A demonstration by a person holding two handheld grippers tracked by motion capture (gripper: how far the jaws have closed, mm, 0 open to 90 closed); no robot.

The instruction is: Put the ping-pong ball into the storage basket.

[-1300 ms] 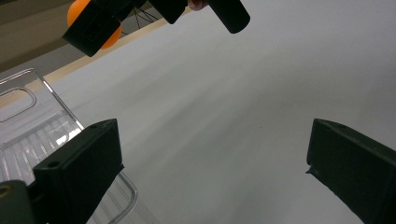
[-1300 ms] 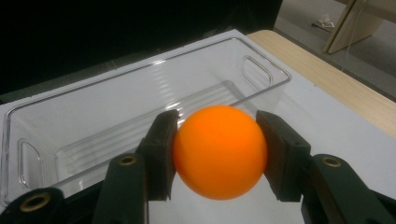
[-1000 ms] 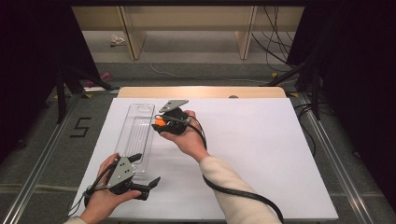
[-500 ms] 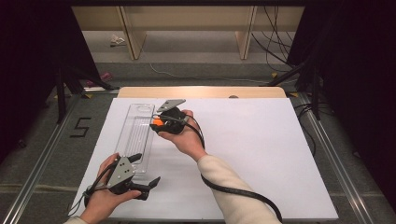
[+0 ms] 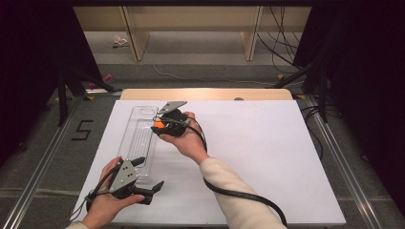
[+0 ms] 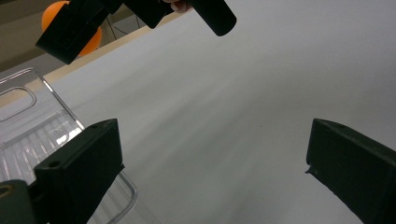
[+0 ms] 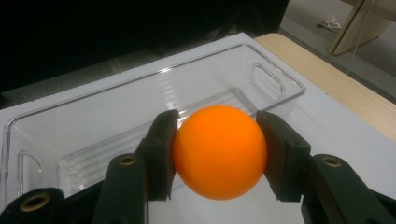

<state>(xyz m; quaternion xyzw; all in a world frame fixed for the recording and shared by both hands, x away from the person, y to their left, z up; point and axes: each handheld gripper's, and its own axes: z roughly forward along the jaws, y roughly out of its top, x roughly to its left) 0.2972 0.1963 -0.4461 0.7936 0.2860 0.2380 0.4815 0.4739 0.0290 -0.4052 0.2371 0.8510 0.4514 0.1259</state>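
High view: the right gripper [image 5: 160, 125] is held over the right edge of the clear plastic tray [image 5: 136, 143], about halfway along the tray's far half. The right forearm, in a cream sleeve [image 5: 234, 200], enters from the bottom right and runs diagonally up and to the left; the hand wraps the gripper body from the near side, with the grey plate tilted up toward the far side. A black cable [image 5: 239, 195] trails from the gripper back along the sleeve.

Right gripper view: the jaws are clamped on an orange ball [image 7: 219, 151], one pad pressed to each side. The ball sits clear above the tray [image 7: 116, 116], whose ribbed floor lies behind and below it. The tray rests on the white table cover [image 7: 355, 135], with the wooden table edge [image 7: 336, 79] beyond it.

High view: the left gripper [image 5: 148, 174] is held low at the near left of the table, just off the near end of the tray. The left hand [image 5: 107, 205] grasps it from the near side, wrist bent, jaws pointing toward the right and far side.

Left gripper view: the jaws stand wide apart with nothing between them. One jaw overlaps the tray's near corner [image 6: 28, 135]; whether it touches cannot be told. The ball [image 6: 91, 35] shows at upper left.
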